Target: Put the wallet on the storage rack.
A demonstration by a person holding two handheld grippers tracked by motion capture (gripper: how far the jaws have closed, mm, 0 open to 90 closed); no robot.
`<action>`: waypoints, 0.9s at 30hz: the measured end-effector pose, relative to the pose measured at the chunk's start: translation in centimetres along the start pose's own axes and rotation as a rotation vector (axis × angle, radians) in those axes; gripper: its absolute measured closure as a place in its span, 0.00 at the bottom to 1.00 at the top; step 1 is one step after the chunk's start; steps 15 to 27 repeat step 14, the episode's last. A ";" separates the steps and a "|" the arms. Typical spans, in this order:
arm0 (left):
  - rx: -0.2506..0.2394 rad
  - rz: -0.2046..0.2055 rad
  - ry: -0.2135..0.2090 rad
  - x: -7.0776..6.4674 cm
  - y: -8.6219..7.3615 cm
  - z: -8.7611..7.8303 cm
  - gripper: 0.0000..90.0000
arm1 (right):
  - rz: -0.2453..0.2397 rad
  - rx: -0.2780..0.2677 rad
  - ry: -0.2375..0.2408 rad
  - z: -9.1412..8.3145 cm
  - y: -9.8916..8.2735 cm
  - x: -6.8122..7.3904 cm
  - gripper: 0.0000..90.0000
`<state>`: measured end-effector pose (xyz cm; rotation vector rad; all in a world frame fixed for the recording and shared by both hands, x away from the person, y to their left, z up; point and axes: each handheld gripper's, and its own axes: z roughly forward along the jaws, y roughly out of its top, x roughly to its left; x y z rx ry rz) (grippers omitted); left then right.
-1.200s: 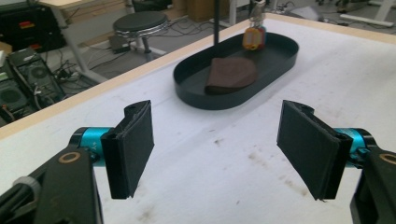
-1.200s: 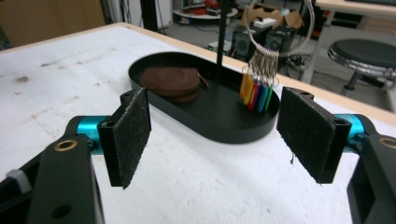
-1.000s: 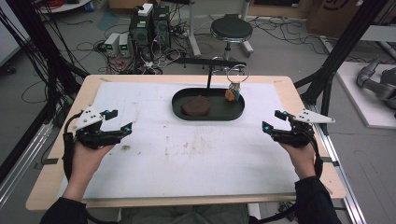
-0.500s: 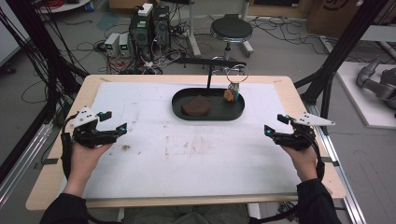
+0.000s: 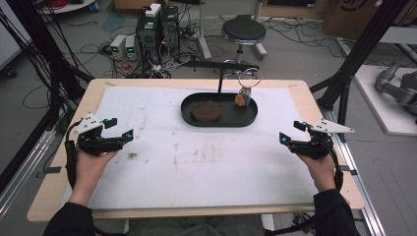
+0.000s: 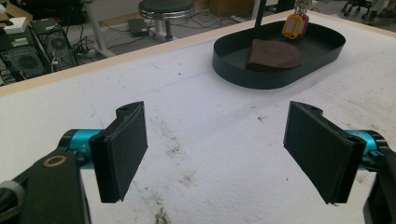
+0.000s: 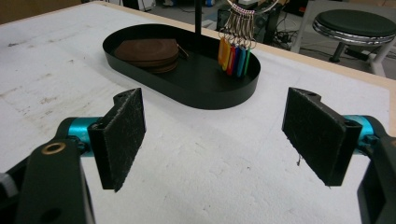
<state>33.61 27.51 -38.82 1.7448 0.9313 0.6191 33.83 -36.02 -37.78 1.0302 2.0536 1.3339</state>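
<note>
Tray (image 5: 219, 121): far centre, holding pouch (image 5: 206, 111) and key tags (image 5: 240, 99). Left gripper (image 5: 118, 129), right gripper (image 5: 291, 132): jaws spread, just opened wider, empty, near table's (image 5: 59, 182) side edges; bare mat (image 5: 206, 162) between.

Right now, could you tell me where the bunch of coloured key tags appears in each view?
High view: the key tags hang at the right end of the black oval tray, upper centre.
Left gripper view: top right, over the tray's far side.
Right gripper view: upper centre, right of the brown pouch.
Shared landmark: the brown pouch in the tray.
</note>
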 end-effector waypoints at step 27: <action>0.011 0.017 -0.028 -0.3 0.1 1.1 0.24 | -0.006 0.010 0.000 -0.2 -0.3 -0.3 0.24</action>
